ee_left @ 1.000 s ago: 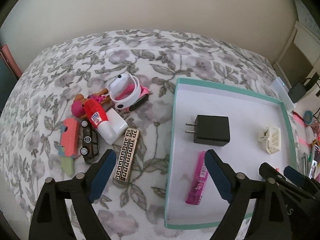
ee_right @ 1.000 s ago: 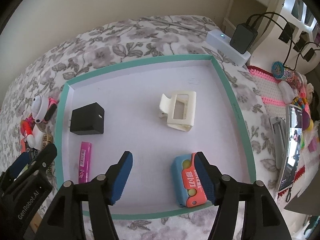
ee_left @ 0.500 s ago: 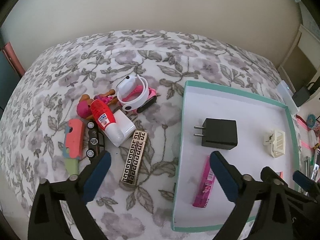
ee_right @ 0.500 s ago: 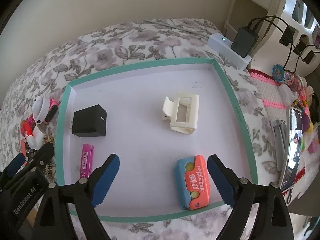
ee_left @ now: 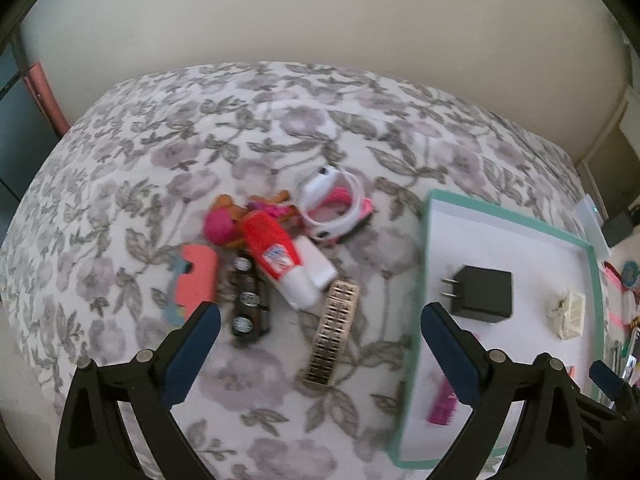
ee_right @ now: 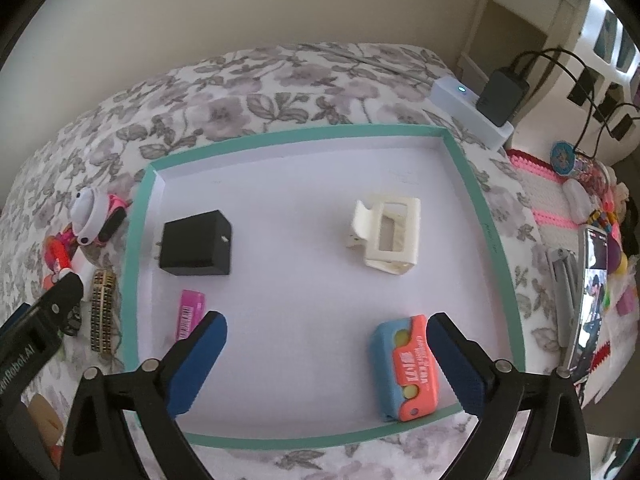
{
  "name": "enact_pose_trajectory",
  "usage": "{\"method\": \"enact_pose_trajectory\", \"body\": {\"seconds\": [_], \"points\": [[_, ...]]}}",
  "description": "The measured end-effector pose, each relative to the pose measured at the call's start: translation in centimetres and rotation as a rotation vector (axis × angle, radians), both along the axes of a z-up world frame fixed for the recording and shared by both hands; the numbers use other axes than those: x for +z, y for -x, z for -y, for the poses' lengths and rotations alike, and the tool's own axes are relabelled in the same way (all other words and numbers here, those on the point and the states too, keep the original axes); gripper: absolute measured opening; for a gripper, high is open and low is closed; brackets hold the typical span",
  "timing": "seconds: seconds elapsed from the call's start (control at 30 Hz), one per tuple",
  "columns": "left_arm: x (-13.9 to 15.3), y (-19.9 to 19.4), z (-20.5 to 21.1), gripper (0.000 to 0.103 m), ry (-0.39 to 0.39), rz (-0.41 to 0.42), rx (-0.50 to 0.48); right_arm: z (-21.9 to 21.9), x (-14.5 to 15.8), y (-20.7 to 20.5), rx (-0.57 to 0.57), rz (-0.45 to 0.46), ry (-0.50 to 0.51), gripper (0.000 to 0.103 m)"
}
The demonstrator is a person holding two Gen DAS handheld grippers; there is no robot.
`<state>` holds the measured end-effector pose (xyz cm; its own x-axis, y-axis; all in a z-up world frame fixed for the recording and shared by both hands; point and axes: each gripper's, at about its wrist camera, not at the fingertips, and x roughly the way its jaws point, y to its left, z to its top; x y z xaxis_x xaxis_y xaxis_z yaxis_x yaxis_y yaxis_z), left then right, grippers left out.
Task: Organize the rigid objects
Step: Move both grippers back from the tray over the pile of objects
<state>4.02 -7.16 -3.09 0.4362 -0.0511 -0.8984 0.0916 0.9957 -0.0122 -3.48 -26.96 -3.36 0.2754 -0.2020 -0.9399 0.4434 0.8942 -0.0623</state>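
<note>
A slim gold-and-black patterned bar [ee_left: 335, 332] is lying on the floral bedspread [ee_left: 280, 136], its long axis running away from the camera, between the spread-apart fingers of the empty left gripper [ee_left: 320, 354]. The right gripper [ee_right: 326, 364], also open and empty, is hovering over a teal-rimmed white tray [ee_right: 138, 240] holding a boxy black charger [ee_right: 196, 244] and a cream hair claw [ee_right: 386, 234].

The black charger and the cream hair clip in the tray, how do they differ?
The black charger is a solid, dark block with metal prongs; the cream hair clip is pale and open-framed, with a see-through window. The charger lies near the tray's left wall, the clip toward the right side. Both rest loose on the tray floor, touching nothing else, and neither gripper holds them.
</note>
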Motion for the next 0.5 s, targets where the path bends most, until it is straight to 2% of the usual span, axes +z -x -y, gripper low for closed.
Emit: {"method": "enact_pose_trajectory", "body": {"seconds": [0.2,0.5], "points": [[0.8,-1.0,-3.3,0.1,-0.016,0.011,0.058,-2.0,0.6,-1.0,0.038,0.02,-0.009,0.102],[1.1,-2.4,-10.0,0.1,-0.004,-0.003,0.196,-7.0,2.1,-3.2,0.145,0.123,-0.093,0.101]]}}
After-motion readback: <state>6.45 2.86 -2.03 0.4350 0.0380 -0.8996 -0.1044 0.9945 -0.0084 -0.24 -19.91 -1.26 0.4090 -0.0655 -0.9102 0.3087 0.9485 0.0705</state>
